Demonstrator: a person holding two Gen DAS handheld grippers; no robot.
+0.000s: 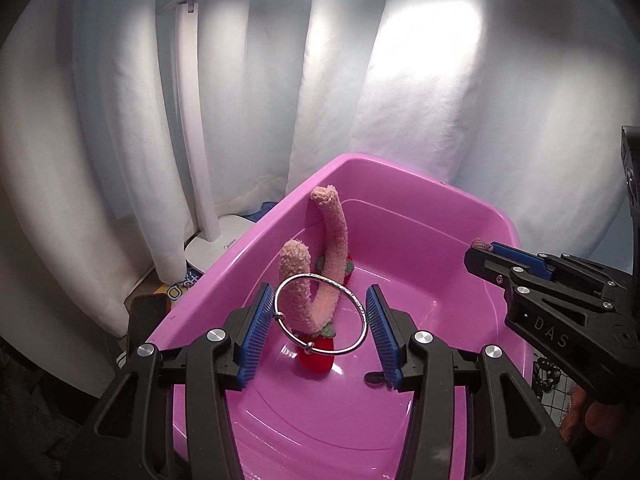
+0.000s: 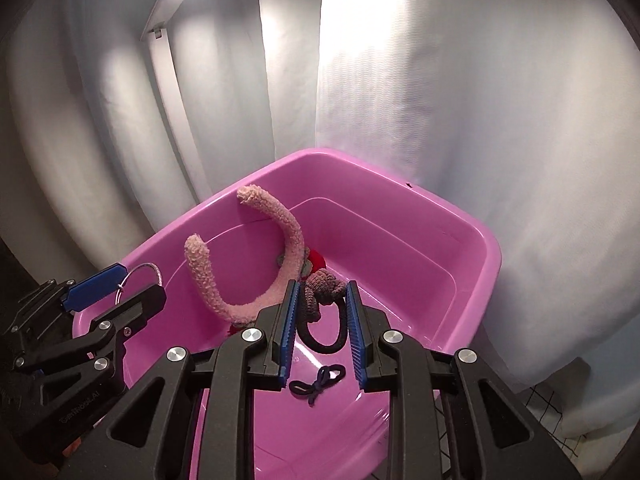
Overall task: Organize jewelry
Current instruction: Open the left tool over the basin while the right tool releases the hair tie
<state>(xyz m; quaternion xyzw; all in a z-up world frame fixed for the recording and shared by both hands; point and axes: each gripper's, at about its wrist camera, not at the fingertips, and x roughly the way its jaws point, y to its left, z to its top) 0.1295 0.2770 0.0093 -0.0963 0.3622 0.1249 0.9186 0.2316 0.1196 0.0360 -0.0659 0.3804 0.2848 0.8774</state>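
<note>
Directly over a pink plastic tub (image 1: pixel 248 240), two sets of tongs are held side by side. A silver bangle (image 1: pixel 320 314) is pinched edge to edge by the left tongs (image 1: pixel 320 320), its ring facing the camera. A black hair tie with a knitted mauve charm (image 2: pixel 322 308) is clamped in the right tongs (image 2: pixel 320 332). Below both, a fuzzy pink headband (image 2: pixel 256 264) lies in the tub, ends upward. Releasing would likely drop each piece straight in.

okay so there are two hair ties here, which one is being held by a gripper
The hair tie with the knitted pink-brown ornament, pinched in the right gripper above the pink tub. The small dark hair tie, knotted like a bow, lies loose on the tub's floor.
</note>
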